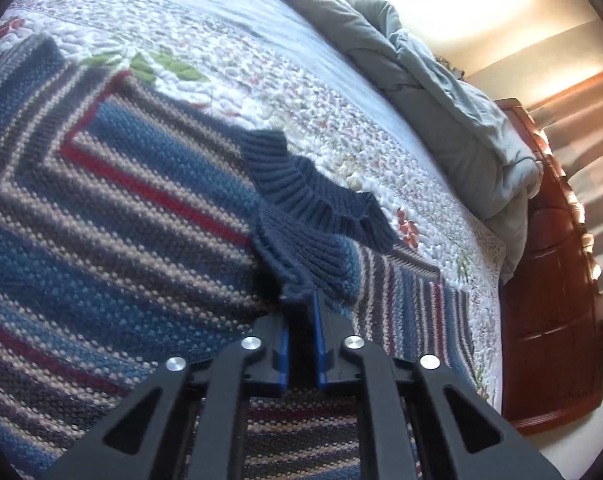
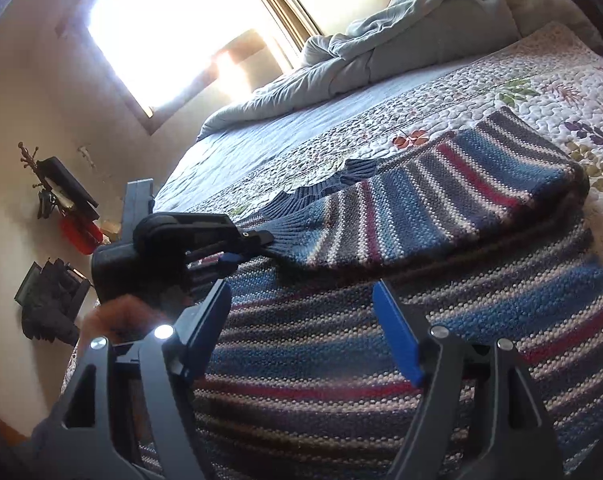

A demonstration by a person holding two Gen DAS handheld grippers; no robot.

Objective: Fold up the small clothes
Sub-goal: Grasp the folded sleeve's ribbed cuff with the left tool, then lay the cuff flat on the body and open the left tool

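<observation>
I see the striped knit sweater (image 1: 113,216) lying flat on the bed's floral quilt (image 1: 261,92), filling most of both wrist views. My left gripper (image 1: 301,312) has its jaws nearly together, clamped on the navy ribbed cuff (image 1: 297,276) of one sleeve; knit bunches right at the blue pads. From the right wrist view that sleeve (image 2: 421,208) lies across the body of the sweater, long axis running from the cuff at picture left out to a rounded fold at picture right, stripes crossing it. The body stripes below run roughly parallel to the sleeve's long axis. The navy ribbed collar (image 1: 313,184) sits just past the held cuff, opening toward the far side of the bed. A second striped part (image 1: 421,300) runs off to picture right of the left gripper, toward the bed edge. My right gripper (image 2: 301,320) hangs over the sweater body with jaws wide, nothing between the pads; I can't tell if the tips touch the knit. A grey rumpled duvet (image 2: 341,64) is piled at the far end of the bed, well apart from the sweater. A wooden dresser (image 1: 549,280) stands beside the bed.
</observation>
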